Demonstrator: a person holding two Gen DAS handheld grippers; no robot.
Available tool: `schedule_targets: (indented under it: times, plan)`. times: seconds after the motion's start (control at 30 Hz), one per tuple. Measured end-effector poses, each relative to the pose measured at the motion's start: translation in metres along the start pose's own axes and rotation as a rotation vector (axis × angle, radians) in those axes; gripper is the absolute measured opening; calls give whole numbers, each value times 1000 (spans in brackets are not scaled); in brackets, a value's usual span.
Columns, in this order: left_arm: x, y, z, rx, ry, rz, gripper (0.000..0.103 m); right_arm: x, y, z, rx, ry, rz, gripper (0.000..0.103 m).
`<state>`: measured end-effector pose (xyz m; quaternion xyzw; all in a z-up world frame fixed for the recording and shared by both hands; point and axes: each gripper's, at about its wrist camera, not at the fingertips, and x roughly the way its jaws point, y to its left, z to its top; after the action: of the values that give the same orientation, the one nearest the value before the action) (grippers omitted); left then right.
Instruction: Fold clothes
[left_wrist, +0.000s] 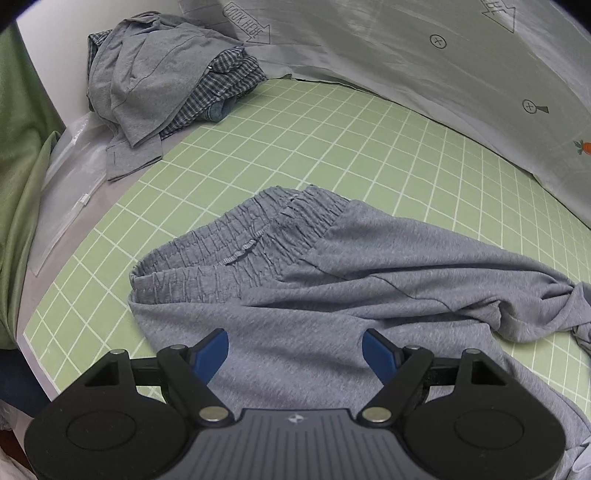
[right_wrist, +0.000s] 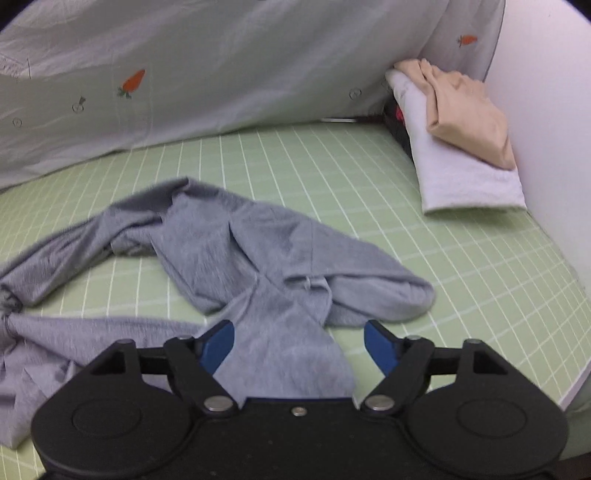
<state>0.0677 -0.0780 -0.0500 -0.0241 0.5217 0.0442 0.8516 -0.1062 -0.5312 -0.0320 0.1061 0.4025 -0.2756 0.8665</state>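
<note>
Grey sweatpants (left_wrist: 332, 280) lie crumpled on the green grid mat (left_wrist: 332, 147), with the gathered elastic waistband (left_wrist: 236, 236) toward the far left. My left gripper (left_wrist: 295, 350) is open, its blue pads just above the cloth below the waistband. In the right wrist view the twisted pant legs (right_wrist: 236, 258) spread across the mat (right_wrist: 461, 277). My right gripper (right_wrist: 299, 347) is open over a leg end, holding nothing.
A heap of grey and checked clothes (left_wrist: 159, 81) sits at the mat's far left corner beside a clear plastic bag (left_wrist: 70, 170). A folded white and beige stack (right_wrist: 461, 147) lies at the far right by the wall. A carrot-print sheet (right_wrist: 184, 74) hangs behind.
</note>
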Motion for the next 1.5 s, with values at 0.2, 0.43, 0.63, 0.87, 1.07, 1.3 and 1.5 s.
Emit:
schedule_targets:
  times: [0.2,0.43,0.63,0.87,1.07,1.3,1.5]
  plan:
    - [18,1,30,16,-14,22,84,37,34,53,17,-39,73,91]
    - [66,-9,76,29,36,41,85,111,73,102,-45,13,36,91]
    - [112,-26,108,84,91,9,85,166,107,125,-161,61,38,91]
    - [138,-35,116,95,125,-42,72,202,117,128,-184,131,51,60]
    - [132,-31,112,100,92,-84,36,188,116,132,-194,99,148,4]
    - [72,19,140,-114,-195,-66,23,105,118,174,-158,-280,140,4]
    - [79,32,152,-210,-178,70,46,97,143,181,-197,-303,187,55]
